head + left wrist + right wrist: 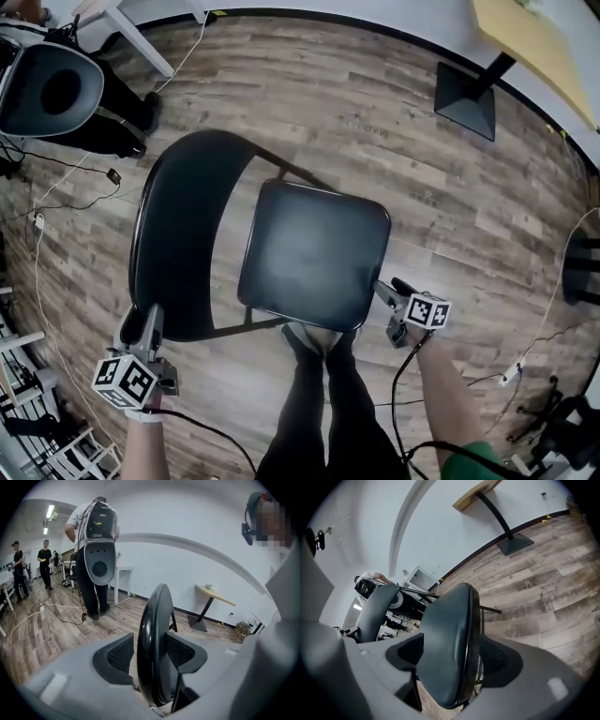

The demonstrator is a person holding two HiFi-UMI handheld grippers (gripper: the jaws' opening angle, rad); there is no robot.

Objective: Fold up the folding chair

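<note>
A black folding chair stands unfolded on the wood floor, with its seat (314, 253) level and its curved backrest (183, 234) to the left. My left gripper (150, 323) straddles the backrest's near end. In the left gripper view the backrest (152, 634) stands edge-on between the jaws of the left gripper (152, 656), with a sliver of floor showing beside the left pad. My right gripper (389, 295) is at the seat's front right corner. In the right gripper view the seat (445, 644) lies between the wide jaws of the right gripper (452, 656).
My own legs (323, 403) stand just in front of the chair. A person with a black backpack rig (96, 559) is beyond it at the left. A wooden table (530, 42) on a black base (466, 98) stands at the back right. Cables (56, 202) trail over the floor at the left.
</note>
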